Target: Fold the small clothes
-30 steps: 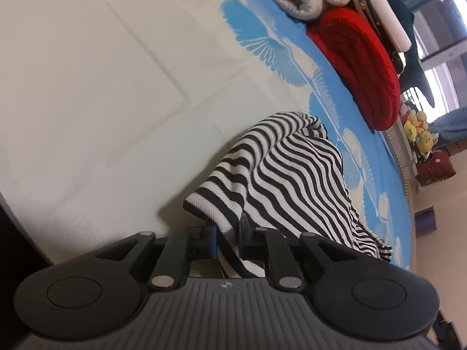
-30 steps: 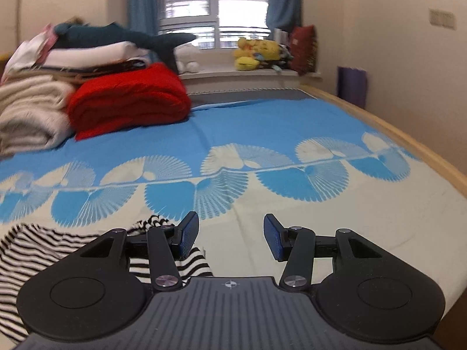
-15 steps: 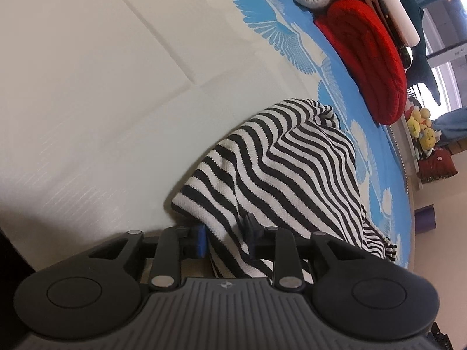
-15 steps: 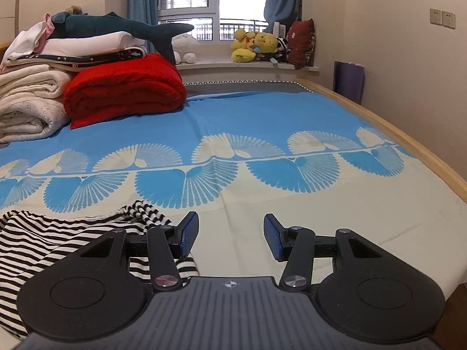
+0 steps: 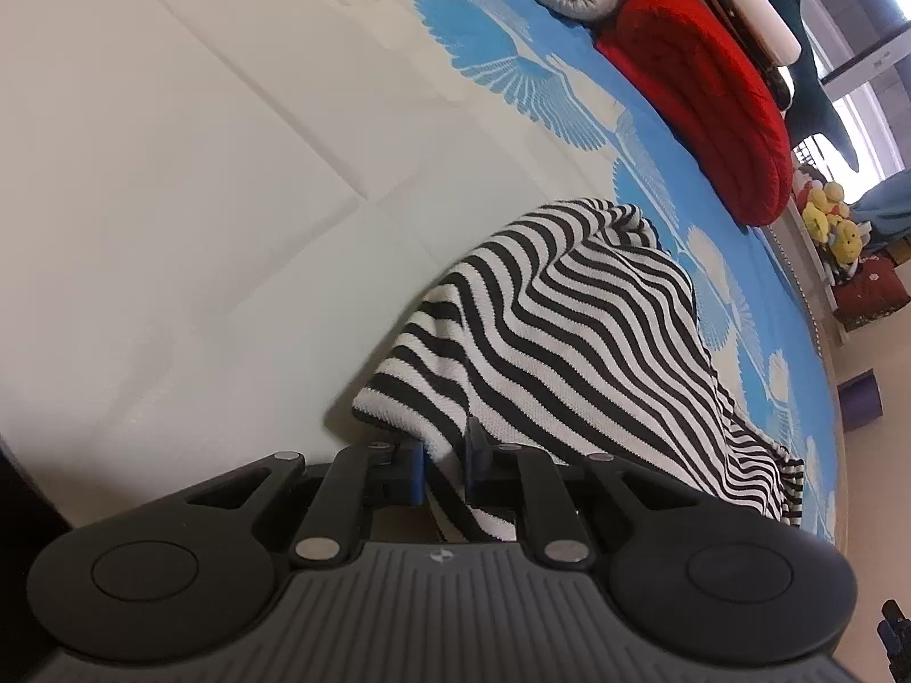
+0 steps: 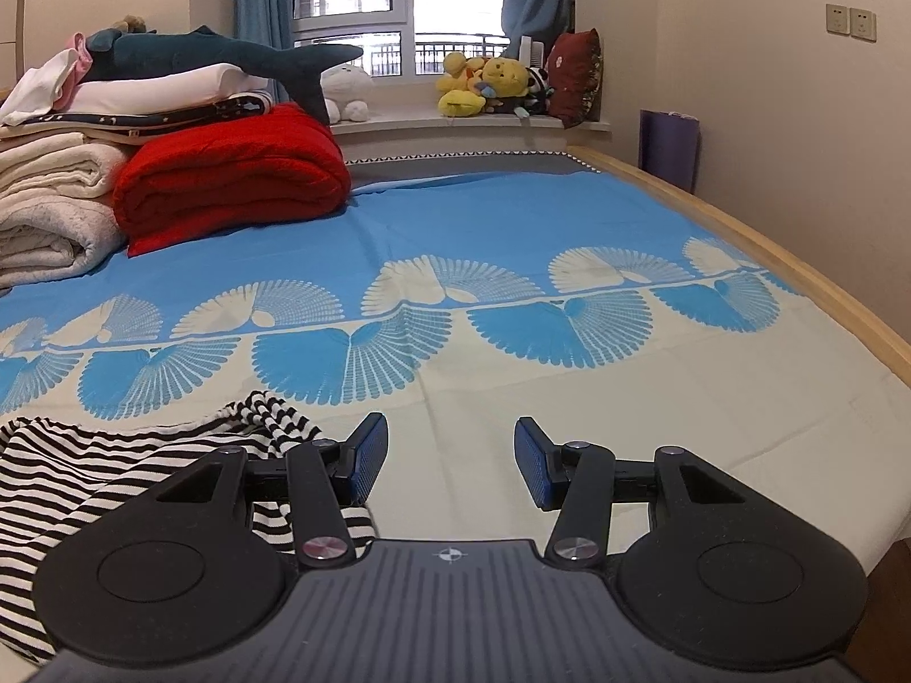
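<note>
— What have your two grippers got?

— My left gripper [image 5: 443, 458] has its blue pads pinched onto a near edge of the striped knit garment [image 5: 575, 353]. The cloth passes between the two fingers and hangs below them, so that corner is raised off the bed sheet [image 5: 188, 182] and throws a shadow on it. My right gripper [image 6: 450, 462] holds nothing: its jaws stand wide, with bare cream sheet showing between the pads.

— Where is the garment, then?

— On the near part of the bed, on the cream stretch of the sheet. From the left wrist view it drapes away from my fingers in a ridge, black and white stripes running across it, its far end reaching the blue fan pattern. In the right wrist view the striped knit garment [image 6: 74, 472] lies to the left of the open gripper, partly hidden under that gripper's left finger.

— And further out?

— On the far left of the bed lies a folded red blanket [image 6: 233, 171], touching a stack of cream and white folded blankets [image 6: 51, 205]. A plush shark [image 6: 216, 57] lies on top of that stack. Beyond, yellow stuffed toys [image 6: 484, 82] sit on the window ledge, beside a dark red cushion [image 6: 578, 77].
</note>
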{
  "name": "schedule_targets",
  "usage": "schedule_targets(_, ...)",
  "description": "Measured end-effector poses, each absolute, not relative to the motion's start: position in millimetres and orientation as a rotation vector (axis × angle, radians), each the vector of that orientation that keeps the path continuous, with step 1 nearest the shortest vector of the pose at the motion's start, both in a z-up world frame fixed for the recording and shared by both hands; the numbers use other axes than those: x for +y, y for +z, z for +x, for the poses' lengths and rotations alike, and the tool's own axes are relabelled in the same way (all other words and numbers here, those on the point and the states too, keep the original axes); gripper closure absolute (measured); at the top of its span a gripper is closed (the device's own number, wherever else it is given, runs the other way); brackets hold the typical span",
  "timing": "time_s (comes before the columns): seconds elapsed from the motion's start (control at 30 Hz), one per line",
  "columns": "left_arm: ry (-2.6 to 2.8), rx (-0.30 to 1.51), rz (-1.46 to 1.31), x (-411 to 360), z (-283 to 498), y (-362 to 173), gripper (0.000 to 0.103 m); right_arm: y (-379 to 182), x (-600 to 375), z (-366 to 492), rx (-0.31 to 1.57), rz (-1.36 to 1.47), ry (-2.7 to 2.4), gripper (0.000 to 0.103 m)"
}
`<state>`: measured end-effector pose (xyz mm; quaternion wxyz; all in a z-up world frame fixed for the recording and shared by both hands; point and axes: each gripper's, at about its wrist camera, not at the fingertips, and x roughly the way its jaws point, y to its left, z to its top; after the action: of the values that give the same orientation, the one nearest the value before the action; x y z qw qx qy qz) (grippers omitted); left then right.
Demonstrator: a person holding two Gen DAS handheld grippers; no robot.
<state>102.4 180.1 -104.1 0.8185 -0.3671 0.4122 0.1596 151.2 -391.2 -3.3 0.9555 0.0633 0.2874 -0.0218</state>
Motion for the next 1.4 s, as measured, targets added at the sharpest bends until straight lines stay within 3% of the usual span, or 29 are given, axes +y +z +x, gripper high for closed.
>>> schedule_targets(0.73,0.365,0.897,-0.689,173.3,100.4,-99.7,0.090,-6.8,-394.3,162.8,0.605,0.142,-0.038,0.052)
schedule_targets(0.9,0.390,0.922,-0.568,155.9,115.7,-72.6,0.091,-9.1,-401.2,163.8,0.622,0.149,-0.037,0.052)
schedule_targets(1.03,0.324,0.844,-0.336,85.4,138.1,-24.0,0.092,-8.7,-414.0,164.8,0.625,0.212,-0.019,0.052)
schedule_targets(1.2,0.080,0.670,-0.060,-73.1,164.5,25.9,0.093,-8.2,-428.5,167.1,0.611,0.228,-0.014,0.052)
schedule_targets(1.3,-0.140,0.620,0.080,-177.6,166.9,18.8,0.093,-9.6,-436.8,168.0,0.612,0.242,-0.015,0.052)
schedule_targets(1.4,-0.343,0.634,0.223,-257.5,159.7,-25.7,0.090,-11.1,-444.9,169.1,0.615,0.265,-0.017,0.052)
